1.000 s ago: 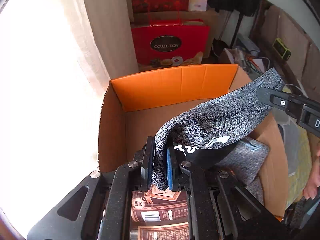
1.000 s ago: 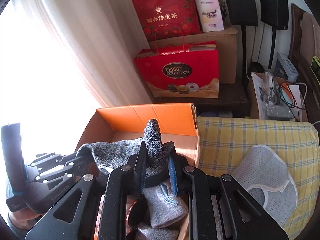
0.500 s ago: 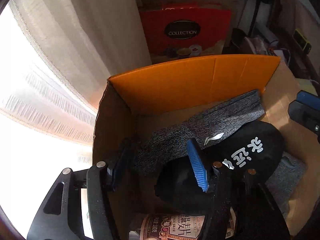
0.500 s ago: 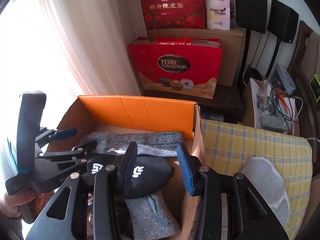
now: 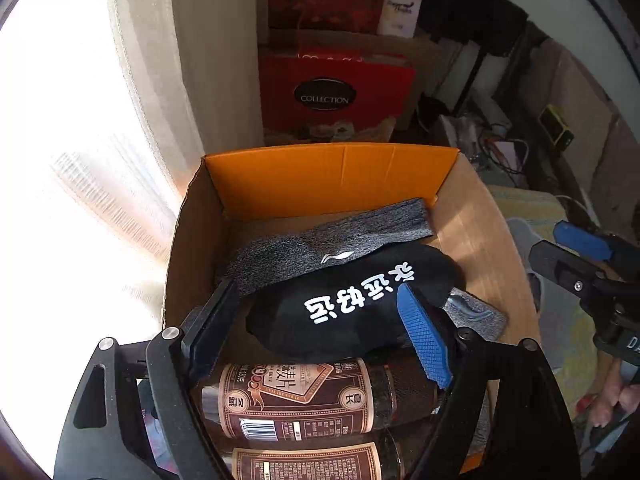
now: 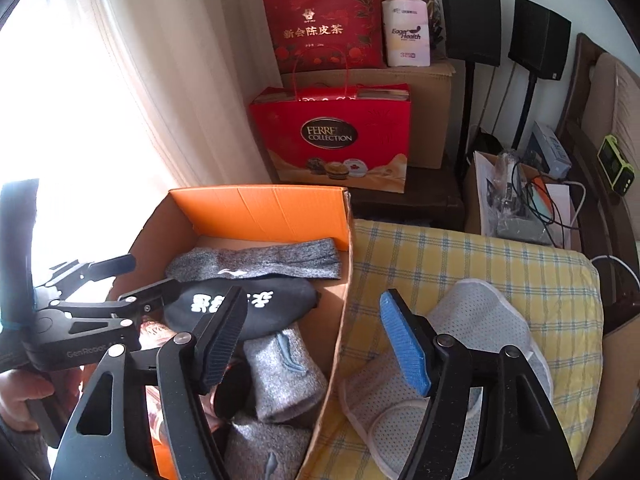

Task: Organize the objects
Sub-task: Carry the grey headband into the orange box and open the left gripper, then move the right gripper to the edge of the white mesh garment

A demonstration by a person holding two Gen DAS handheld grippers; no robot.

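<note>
Both grippers are hanging wide open and empty over a cardboard box (image 6: 256,212) by the curtained window, as a person is sorting soft goods into it. The left gripper (image 5: 320,332) is hovering above the box's near end, its jaws spread either side of a black sock (image 5: 352,304); the right gripper (image 6: 316,340) is straddling the box's right wall, one finger over the box and one over the checked cushion (image 6: 480,264).

The grey sock (image 5: 332,240) is lying flat along the far orange wall, its long axis running across the box, cuff toward the right wall and toe toward the left. The black sock is resting just in front, overlapping it and lying on much the same slant. Two brown jars (image 5: 312,392) are lying on their sides at the near end, parallel to each other.

Outside the box, a white mesh slipper (image 6: 460,360) is sitting on the cushion, apparently the next item. To do that well, the right gripper should be swinging clear of the cardboard wall first, then pinching the slipper's bound rim rather than the loose mesh, and carrying it high enough to clear the box edge.
</note>
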